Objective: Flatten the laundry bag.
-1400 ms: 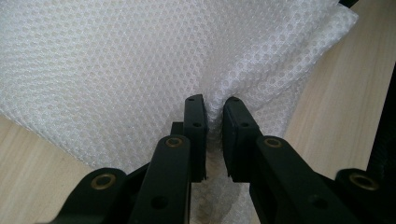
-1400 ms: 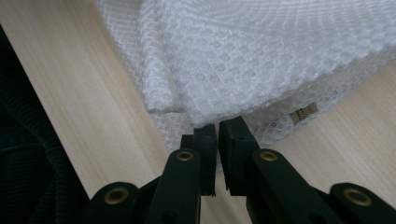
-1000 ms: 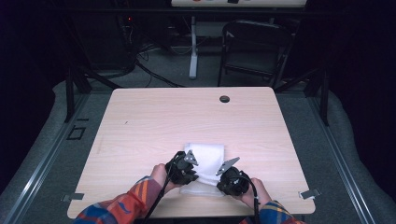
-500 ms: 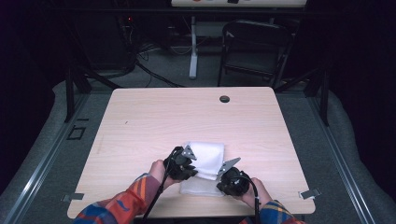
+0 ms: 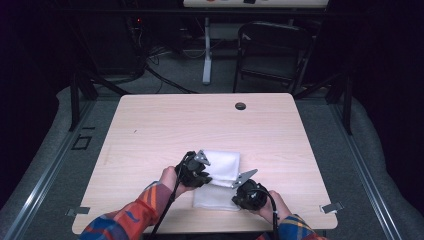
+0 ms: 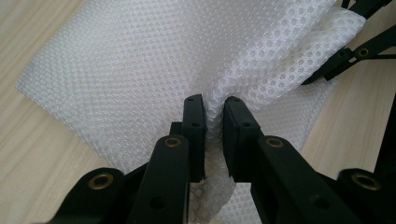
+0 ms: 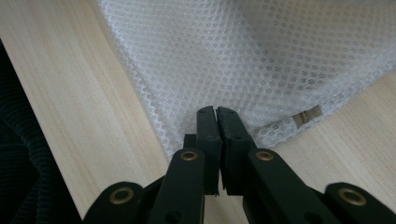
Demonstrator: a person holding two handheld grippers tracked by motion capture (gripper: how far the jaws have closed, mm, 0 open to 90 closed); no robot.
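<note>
The worktop (image 5: 150, 130) fills the centre of the high view; its near edge is cut off at the bottom of the frame, where the person's sleeves enter. The room beyond the worktop, in the upper part of the frame, is dark and hard to make out apart from a folding chair (image 5: 270, 50).

The white mesh cloth (image 5: 222, 172) lies in the lower centre of the high view, flat on the worktop. Its lower-right part is partly hidden behind the right gripper (image 5: 239, 186), and its left edge behind the left gripper (image 5: 206, 167). In the left gripper view the cloth (image 6: 140, 70) shows a fine honeycomb weave, and a raised fold runs from the centre to the upper right of the frame. In the right gripper view the cloth (image 7: 243, 51) covers the upper part of the frame, with a small tan tab (image 7: 309, 114) at its hem, right of centre.

Left gripper (image 6: 214, 116): the fingers are clamped on the raised fold, with mesh bunched between them.

Right gripper (image 7: 216, 122): the fingers are pressed together on the cloth's edge; the pinched layer itself is too thin to make out.
</note>
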